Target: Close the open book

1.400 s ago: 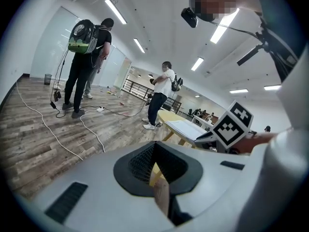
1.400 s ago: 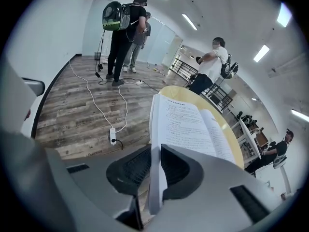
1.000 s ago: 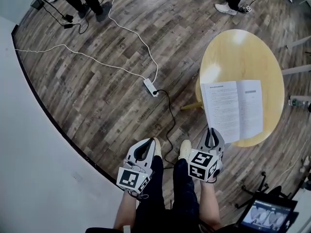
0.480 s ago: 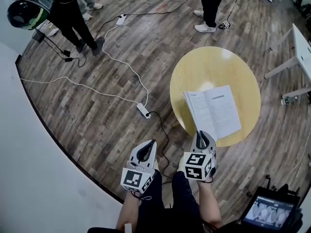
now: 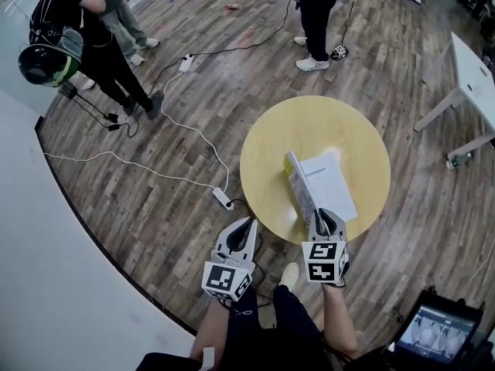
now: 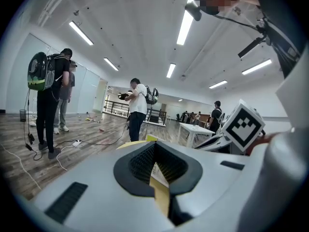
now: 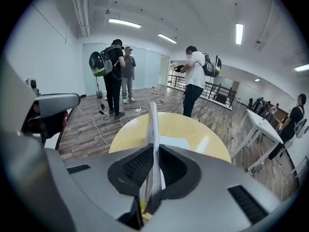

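The book (image 5: 321, 184) sits on the round table (image 5: 271, 141), close to the edge nearest me and a bit right of the middle. Its right half lies flat on the top. Its left half stands nearly upright, yellow-green cover facing left. My right gripper (image 5: 325, 219) is pinching that raised half at its near edge. In the right gripper view the sheets run straight up between the pads, so the bite looks thin but square.

How I'd do this bit: swing the raised half over to the right in an arc around the spine, not a straight push. Otherwise I reckon the whole book slides toward the table's right edge. I'd go with a light grip, since the pages look floppy and could buckle or slip out if I drag them. I'd let go only when the cover is low over the flat half, then back out toward the near edge so the jaws don't get trapped inside.

My left gripper (image 5: 244, 229) hangs off the table, just beyond its near-left edge, jaws drawn together on nothing. If the book starts skating, I'd bring it in to pin the spine. The power strip (image 5: 222, 199) on the floor (image 5: 139, 215) and the people (image 5: 100, 45) standing about are well apart from all this.
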The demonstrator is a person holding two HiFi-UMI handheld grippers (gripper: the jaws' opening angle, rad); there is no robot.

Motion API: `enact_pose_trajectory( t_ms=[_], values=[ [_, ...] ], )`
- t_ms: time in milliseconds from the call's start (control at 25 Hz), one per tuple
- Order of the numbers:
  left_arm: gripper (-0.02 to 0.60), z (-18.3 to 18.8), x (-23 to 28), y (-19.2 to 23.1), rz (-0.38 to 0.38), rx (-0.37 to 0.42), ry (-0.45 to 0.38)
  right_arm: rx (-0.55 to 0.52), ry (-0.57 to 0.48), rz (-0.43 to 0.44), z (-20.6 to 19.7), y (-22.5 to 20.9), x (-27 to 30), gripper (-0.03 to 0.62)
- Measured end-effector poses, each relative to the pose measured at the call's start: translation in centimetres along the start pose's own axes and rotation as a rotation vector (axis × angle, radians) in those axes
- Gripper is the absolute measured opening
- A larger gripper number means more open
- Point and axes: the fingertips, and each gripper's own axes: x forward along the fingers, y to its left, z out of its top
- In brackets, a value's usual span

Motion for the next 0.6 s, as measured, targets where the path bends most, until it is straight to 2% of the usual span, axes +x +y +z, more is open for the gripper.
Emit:
enact_pose_trajectory(
  t_ms=[200, 360, 600],
  values=[
    [-0.003, 0.1, 3.0, -1.8, 0.032, 0.027, -0.002, 0.057, -0.024, 0.027, -1.9, -6.2, 1.7, 0.043],
    [-0.003, -1.8, 4.5, -3.0, 0.039, 0.03, 0.032, 0.103, 0.026, 0.022, -6.9, -11.2, 4.5, 0.043],
    [-0.003, -5.5, 5.7, -3.3, 0.051, 0.033, 0.081, 0.145, 0.056, 0.027, -11.8, -12.0, 6.5, 0.04]
  ],
)
